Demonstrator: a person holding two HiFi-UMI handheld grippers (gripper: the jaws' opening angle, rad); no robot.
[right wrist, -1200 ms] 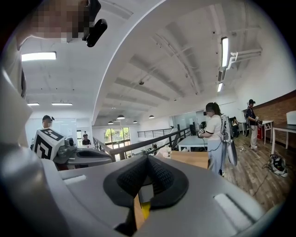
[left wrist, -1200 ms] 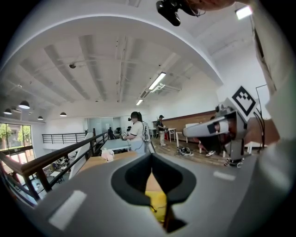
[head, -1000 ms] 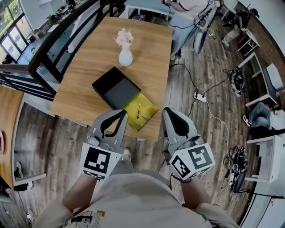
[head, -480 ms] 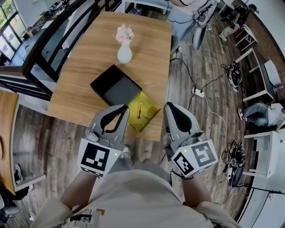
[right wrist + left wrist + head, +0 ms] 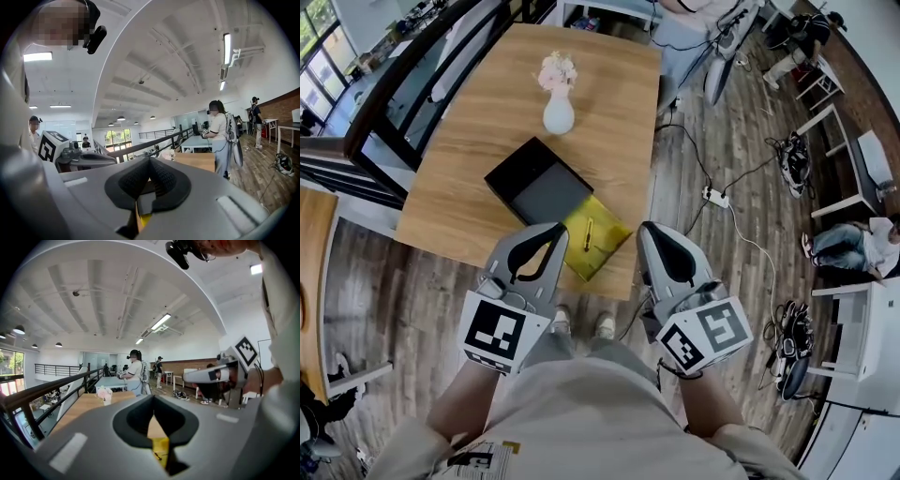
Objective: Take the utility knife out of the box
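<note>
The knife [image 5: 588, 234] lies in the open yellow box [image 5: 612, 232] at the near edge of the table [image 5: 478, 122]. It is a slim thing on the yellow lining, with its long axis running away from the person towards the far side of the box and leaning only a little off that line. A black box [image 5: 508, 174] sits touching the yellow box's far left corner, and a vase [image 5: 558, 117] stands well beyond that. Both grippers hang on the person's side of the yellow box, pointing forward and only slightly down. The left gripper [image 5: 557, 229] has its tip just beside the box's left edge, and the right gripper [image 5: 648, 230] is off past the box's right corner, over the floor. Each pair of jaws is pressed together with nothing between them. The left gripper view shows yellow lining and a dark sliver of the knife low in the notch under its pads [image 5: 140, 416], so the knife is ahead of and below that tip and a touch to its right. The right gripper view catches only a scrap of yellow. I'd say the left gripper is nearer. Its jaws would have to part and come down across the handle's narrow width, not along its length.
</note>
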